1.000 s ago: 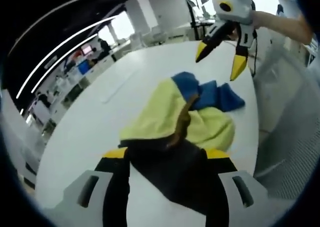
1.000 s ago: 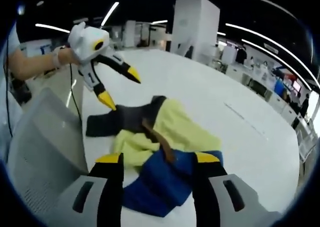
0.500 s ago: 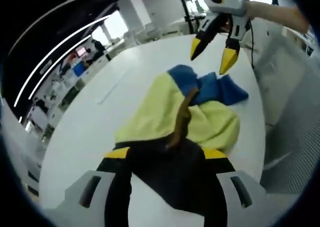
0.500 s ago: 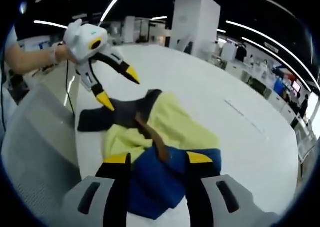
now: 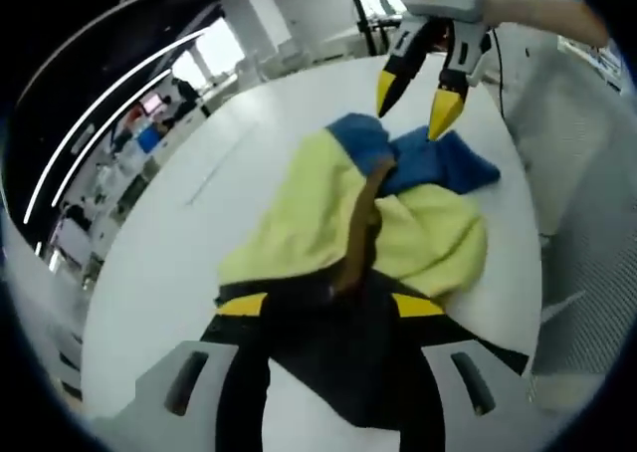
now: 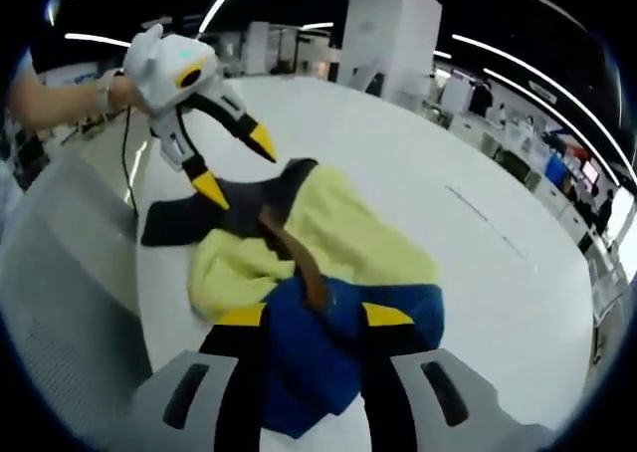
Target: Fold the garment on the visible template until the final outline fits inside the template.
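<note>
While my left gripper [image 5: 328, 306] sits low over the dark end of the garment [image 5: 398, 233], its jaws are spread fairly wide with black fabric between them, though I honestly can't tell if they're touching it. Same deal with my right gripper [image 6: 304, 316]: jaws apart, straddling the blue end. So that's two grippers and one garment, a crumpled yellow, blue and black thing with a brown strip, lying near the table [image 6: 438, 163] edge closest to me. One grey chair [image 6: 60, 273] sits just beside that edge.
</note>
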